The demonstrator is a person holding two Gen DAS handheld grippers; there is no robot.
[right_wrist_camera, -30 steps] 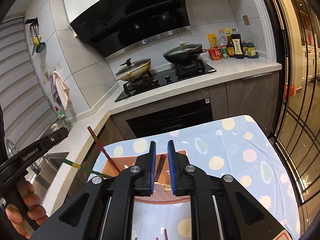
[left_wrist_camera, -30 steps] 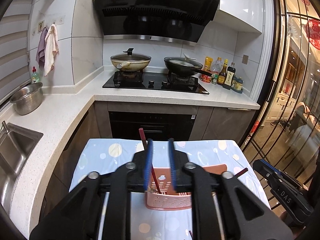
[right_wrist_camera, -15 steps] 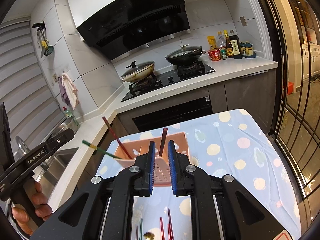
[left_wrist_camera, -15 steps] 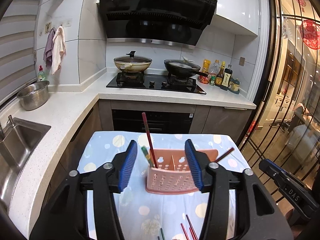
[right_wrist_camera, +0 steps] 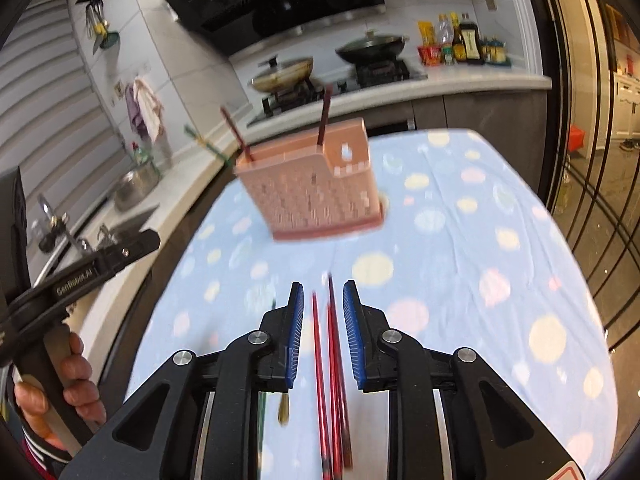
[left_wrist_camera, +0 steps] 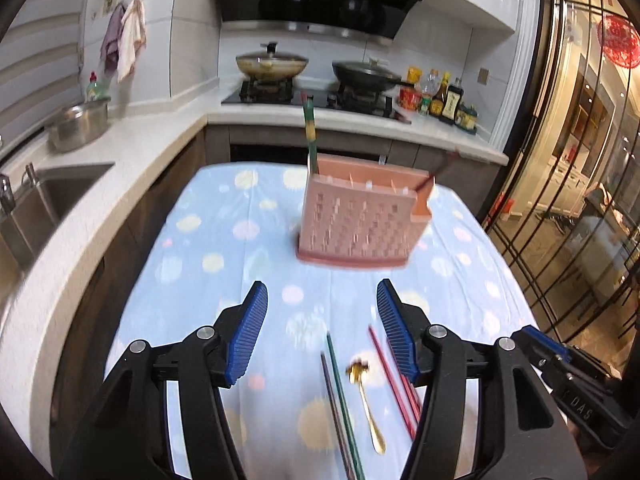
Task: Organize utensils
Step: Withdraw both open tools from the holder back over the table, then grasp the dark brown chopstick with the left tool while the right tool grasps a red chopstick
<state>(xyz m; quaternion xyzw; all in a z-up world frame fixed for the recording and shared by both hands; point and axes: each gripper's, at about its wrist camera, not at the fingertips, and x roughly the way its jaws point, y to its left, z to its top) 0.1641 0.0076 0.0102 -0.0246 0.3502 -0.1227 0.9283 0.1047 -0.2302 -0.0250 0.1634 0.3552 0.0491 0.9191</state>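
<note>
Both empty, the left hand-held gripper gapes wide and the right hand-held gripper part-open over red chopsticks, a gold spoon beside, pink holder beyond.

Polka-dot blue tablecloth over table. Behind: gas hob with lidded beige pan and black wok; sauce bottles right of it. Steel pot near sink; towels, probably two, on wall.
</note>
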